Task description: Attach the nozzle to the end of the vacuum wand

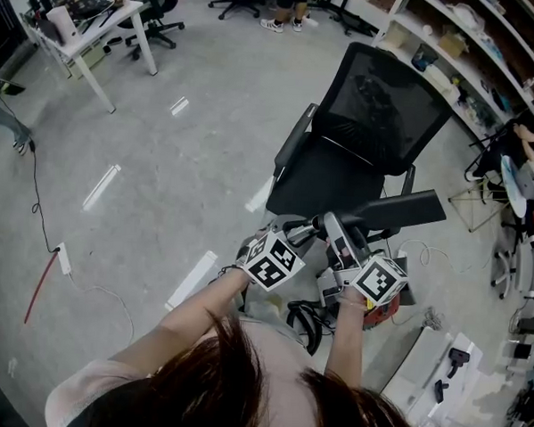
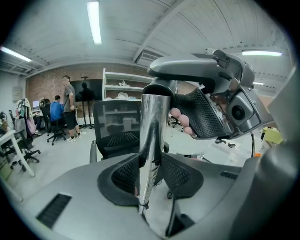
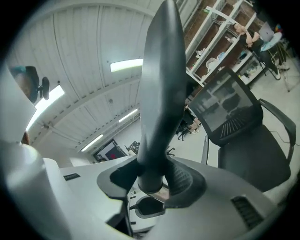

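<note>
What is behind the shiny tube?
A black office chair stands behind the shiny tube, with white shelves farther back. The tube covers one side of the chair, so that part cannot be seen. The jaws of the left gripper are clamped on the tube.

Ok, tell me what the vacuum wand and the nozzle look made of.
The vacuum wand looks like polished metal, chrome-like: it mirrors the room in bright vertical streaks. The nozzle is probably moulded plastic, dark grey, matte to satin: only a soft, dull sheen along its tapered body.

No words, brand names or numbers can be read anywhere here; the black-and-white square markers on the cubes carry patterns only.
</note>
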`<state>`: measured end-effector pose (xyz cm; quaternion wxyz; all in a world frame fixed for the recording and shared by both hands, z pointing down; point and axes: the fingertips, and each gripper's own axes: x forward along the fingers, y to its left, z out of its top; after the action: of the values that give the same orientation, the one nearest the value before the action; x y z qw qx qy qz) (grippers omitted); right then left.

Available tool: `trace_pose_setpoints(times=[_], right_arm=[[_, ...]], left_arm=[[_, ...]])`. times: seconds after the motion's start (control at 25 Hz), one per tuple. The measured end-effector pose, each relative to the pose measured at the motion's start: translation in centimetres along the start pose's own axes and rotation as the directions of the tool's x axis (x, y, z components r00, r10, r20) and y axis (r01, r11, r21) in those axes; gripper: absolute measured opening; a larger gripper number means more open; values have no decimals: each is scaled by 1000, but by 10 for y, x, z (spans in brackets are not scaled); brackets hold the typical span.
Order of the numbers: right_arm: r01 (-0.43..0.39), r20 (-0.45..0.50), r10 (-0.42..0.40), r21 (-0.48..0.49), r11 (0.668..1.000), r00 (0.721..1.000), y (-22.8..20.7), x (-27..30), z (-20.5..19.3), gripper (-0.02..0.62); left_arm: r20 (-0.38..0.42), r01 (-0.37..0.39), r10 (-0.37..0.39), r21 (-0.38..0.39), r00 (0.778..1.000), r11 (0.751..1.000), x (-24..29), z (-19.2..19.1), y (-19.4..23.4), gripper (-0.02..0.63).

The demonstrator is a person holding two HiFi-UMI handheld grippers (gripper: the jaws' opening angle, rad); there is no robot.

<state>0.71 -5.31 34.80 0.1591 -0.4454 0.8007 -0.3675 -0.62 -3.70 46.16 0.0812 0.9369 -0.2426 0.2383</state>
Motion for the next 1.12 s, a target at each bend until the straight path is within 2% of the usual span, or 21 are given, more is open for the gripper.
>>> trace_pose_setpoints(times=[0.2, 0.32, 0.6, 0.76, 1.12], right_arm=[[43, -30, -46, -100, 994, 998, 3, 6, -1, 189], [72, -52, -83, -190, 979, 995, 7, 9, 0, 189], [117, -83, -156, -358, 927, 984, 9, 15, 3, 189], [130, -92, -190, -447, 885, 978, 10, 18, 3, 189], [147, -94, -236, -553, 820, 967, 10, 23, 0, 189]], left_arm=[[1, -2, 2, -1, 1000, 1000, 1, 0, 5, 149], [0, -1, 1, -1, 1000, 1000, 0, 2, 7, 147], [-1, 5, -5, -4, 1000, 1000, 5, 4, 10, 147], [0, 10, -10, -1, 1000, 1000, 8, 5, 12, 149], [10, 14, -14, -1, 1000, 1000, 13, 4, 14, 147]])
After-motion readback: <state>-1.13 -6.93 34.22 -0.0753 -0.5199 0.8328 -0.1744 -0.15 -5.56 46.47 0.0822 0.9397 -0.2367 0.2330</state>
